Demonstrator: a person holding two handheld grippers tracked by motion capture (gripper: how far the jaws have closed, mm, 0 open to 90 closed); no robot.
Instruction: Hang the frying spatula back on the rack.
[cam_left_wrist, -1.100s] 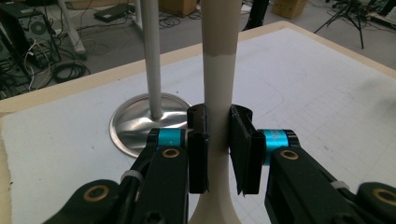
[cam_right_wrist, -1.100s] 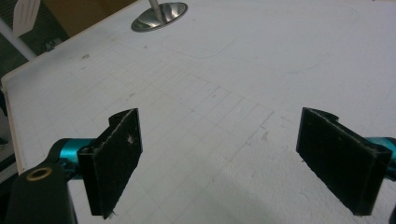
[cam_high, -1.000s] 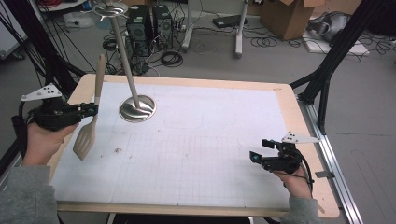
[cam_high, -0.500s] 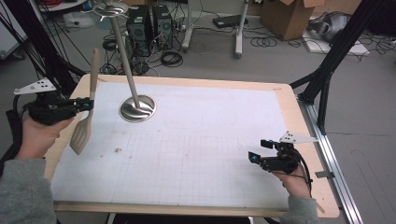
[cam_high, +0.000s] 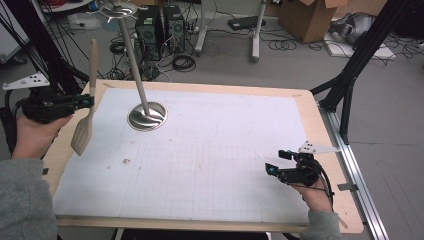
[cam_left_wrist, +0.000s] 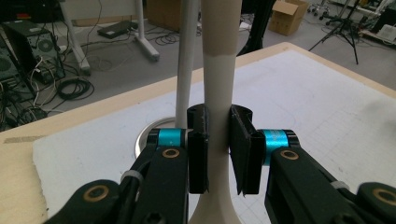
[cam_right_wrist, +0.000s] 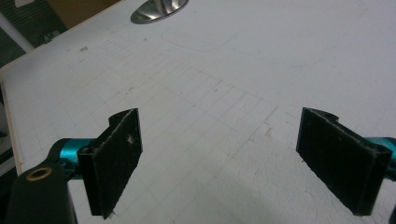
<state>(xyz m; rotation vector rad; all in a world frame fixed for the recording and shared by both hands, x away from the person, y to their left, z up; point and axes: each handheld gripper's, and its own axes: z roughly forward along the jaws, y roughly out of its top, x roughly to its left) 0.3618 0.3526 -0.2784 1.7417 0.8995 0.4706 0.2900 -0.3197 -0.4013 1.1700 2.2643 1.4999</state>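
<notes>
A beige spatula (cam_high: 86, 115) hangs upright over the table's left edge, blade down and handle up. My left gripper (cam_high: 88, 101) is shut on its neck; in the left gripper view the pale spatula (cam_left_wrist: 218, 93) stands pinched between the black pads, my left gripper (cam_left_wrist: 218, 149) level. A metal stand (cam_high: 147, 116) with a round base and a tall leaning pole sits just right of it, and its pole (cam_left_wrist: 187, 60) rises behind the handle. My right gripper (cam_high: 272, 171) rests near the front right corner, open, and my right gripper (cam_right_wrist: 219, 163) has only bare mat between its pads.
A white gridded mat (cam_high: 210, 150) covers the wooden table (cam_high: 330, 145). The stand's top disc (cam_high: 120, 10) reaches high above the back left. Beyond the table lie cables, computer towers and a cardboard box (cam_high: 305, 17). A black frame leg (cam_high: 350, 85) stands at the right.
My left gripper has carried the spatula leftward and a little up, turning it from tilted to nearly upright. The right gripper has stayed in place.
</notes>
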